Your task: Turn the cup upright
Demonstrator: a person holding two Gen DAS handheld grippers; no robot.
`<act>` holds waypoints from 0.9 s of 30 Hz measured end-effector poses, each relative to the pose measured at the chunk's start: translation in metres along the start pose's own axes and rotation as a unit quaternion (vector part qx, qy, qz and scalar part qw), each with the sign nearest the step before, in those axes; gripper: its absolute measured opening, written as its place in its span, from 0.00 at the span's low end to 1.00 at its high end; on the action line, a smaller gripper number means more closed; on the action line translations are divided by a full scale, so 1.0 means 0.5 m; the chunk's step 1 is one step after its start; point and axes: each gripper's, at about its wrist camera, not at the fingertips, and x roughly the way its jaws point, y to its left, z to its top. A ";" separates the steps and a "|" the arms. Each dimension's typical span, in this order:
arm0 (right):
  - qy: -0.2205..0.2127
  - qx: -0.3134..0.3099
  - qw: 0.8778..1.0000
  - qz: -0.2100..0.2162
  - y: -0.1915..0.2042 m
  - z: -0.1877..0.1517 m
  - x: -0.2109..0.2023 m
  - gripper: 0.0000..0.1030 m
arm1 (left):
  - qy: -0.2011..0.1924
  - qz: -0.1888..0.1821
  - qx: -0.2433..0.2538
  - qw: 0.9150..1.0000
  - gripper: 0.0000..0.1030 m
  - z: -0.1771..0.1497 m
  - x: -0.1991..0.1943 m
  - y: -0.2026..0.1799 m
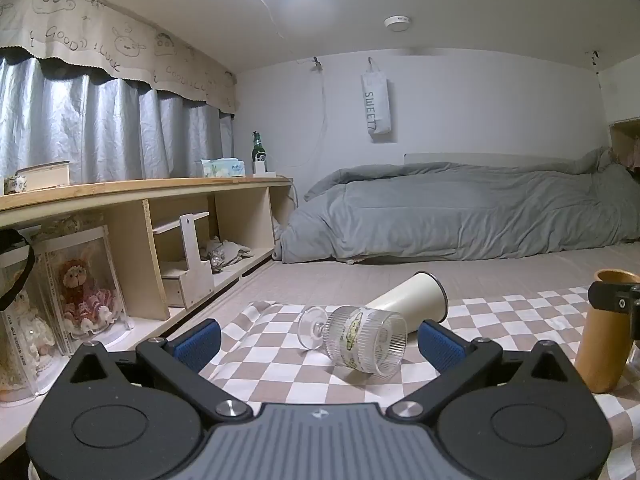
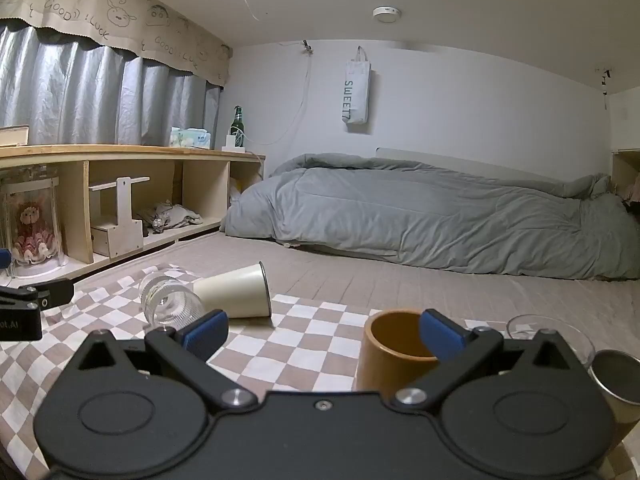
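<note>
A ribbed glass goblet (image 1: 356, 338) lies on its side on the checkered cloth (image 1: 280, 364), touching a toppled cream cup (image 1: 412, 300). The left gripper (image 1: 318, 340) and right gripper (image 2: 324, 334) gape wide, holding nothing. A brown cup (image 2: 394, 354) stands upright. Beyond are a wooden shelf (image 1: 140, 192) and grey duvet (image 1: 460, 208).

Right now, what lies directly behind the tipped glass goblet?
A cream cup lies on its side just behind the goblet, on the checkered cloth. Whether they touch is unclear; the goblet hides the cup's lower side.
</note>
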 end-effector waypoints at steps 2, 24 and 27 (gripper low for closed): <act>0.000 0.000 1.000 0.000 0.000 0.000 -0.001 1.00 | 0.000 0.000 0.000 1.000 1.00 0.000 0.000 0.000; -0.001 -0.001 1.000 0.000 0.000 0.002 -0.004 1.00 | 0.001 -0.004 0.001 1.000 1.00 -0.004 0.008 -0.002; -0.001 -0.001 1.000 0.000 0.000 0.002 -0.004 1.00 | 0.001 -0.003 0.002 1.000 1.00 -0.007 0.008 -0.002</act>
